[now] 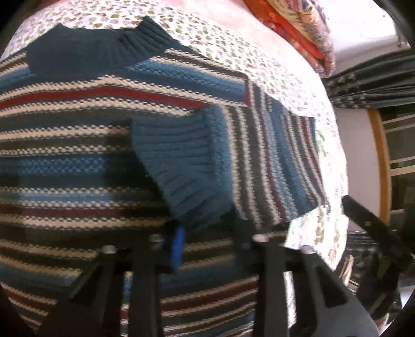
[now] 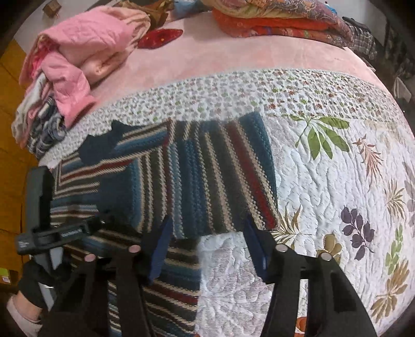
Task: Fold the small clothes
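A striped knit sweater (image 1: 77,129) in blue, cream, red and dark bands lies flat on the quilt, its dark teal collar (image 1: 85,49) at the far side. One sleeve is folded across the body, and its blue ribbed cuff (image 1: 176,155) ends just ahead of my left gripper (image 1: 210,230). That gripper is open and low over the sweater, with the cuff's edge between its fingers. In the right wrist view the sweater (image 2: 207,168) shows the folded sleeve's outer edge. My right gripper (image 2: 207,228) stands open at that edge, holding nothing.
A floral quilt (image 2: 324,194) covers the bed, with a pink blanket (image 2: 207,59) beyond it. A heap of pink clothes (image 2: 77,51) sits far left and folded patterned blankets (image 2: 272,20) at the back. The bed's edge and an orange floor (image 2: 13,155) lie to the left.
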Motion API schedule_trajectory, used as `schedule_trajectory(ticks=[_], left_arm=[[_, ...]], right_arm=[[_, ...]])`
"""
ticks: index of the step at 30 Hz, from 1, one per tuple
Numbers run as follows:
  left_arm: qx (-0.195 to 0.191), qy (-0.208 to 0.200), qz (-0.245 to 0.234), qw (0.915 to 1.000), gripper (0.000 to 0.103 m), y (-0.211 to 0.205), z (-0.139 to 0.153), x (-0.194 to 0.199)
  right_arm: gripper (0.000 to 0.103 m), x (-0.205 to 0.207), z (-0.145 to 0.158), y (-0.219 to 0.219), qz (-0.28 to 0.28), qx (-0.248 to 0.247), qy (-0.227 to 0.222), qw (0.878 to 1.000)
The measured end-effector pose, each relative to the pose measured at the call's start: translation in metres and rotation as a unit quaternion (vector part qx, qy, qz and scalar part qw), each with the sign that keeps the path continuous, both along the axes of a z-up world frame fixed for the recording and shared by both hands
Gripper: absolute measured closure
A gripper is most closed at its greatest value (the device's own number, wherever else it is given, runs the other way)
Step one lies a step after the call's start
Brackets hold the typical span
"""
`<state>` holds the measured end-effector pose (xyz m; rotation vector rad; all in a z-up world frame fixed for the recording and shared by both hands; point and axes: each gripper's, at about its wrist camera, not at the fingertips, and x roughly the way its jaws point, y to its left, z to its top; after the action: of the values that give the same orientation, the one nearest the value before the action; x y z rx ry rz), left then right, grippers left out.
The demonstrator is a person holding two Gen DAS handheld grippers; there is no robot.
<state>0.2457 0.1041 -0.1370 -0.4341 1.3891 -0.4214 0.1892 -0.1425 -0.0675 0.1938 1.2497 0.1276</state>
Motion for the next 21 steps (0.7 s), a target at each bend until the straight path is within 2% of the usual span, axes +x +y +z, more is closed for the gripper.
schedule_trajectory(ticks=[1, 6, 11, 16, 18, 20, 21], left_arm=[[-0.005, -0.009, 0.0, 0.9999, 0.099, 0.0, 0.003, -0.001], [-0.015, -0.057, 0.007, 0.9983, 0.1, 0.005, 0.034, 0.003], [-0.019, -0.11, 0.015, 0.9937, 0.103, 0.037, 0.079, 0.008], [-0.025, -0.127, 0.045, 0.9906, 0.103, 0.085, 0.102, 0.016], [-0.033, -0.114, 0.042, 0.992, 0.103, 0.097, 0.099, 0.017], [-0.04, -0.089, 0.047, 0.9941, 0.096, 0.099, 0.087, 0.018], [-0.041, -0.077, 0.046, 0.9952, 0.084, 0.098, 0.079, 0.017]], right_arm=[[0.052, 0.0, -0.002, 0.0, -0.001, -0.003, 0.003, 1.0], [0.052, 0.003, -0.006, -0.009, -0.022, -0.002, 0.004, 1.0], [0.052, 0.008, -0.019, -0.022, -0.054, 0.017, 0.019, 0.998], [0.052, 0.013, -0.034, -0.031, -0.091, 0.057, 0.032, 0.994], [0.051, 0.016, -0.035, -0.032, -0.103, 0.062, 0.029, 0.992], [0.051, 0.017, -0.035, -0.031, -0.112, 0.067, 0.026, 0.991], [0.051, 0.017, -0.034, -0.03, -0.112, 0.068, 0.026, 0.991]])
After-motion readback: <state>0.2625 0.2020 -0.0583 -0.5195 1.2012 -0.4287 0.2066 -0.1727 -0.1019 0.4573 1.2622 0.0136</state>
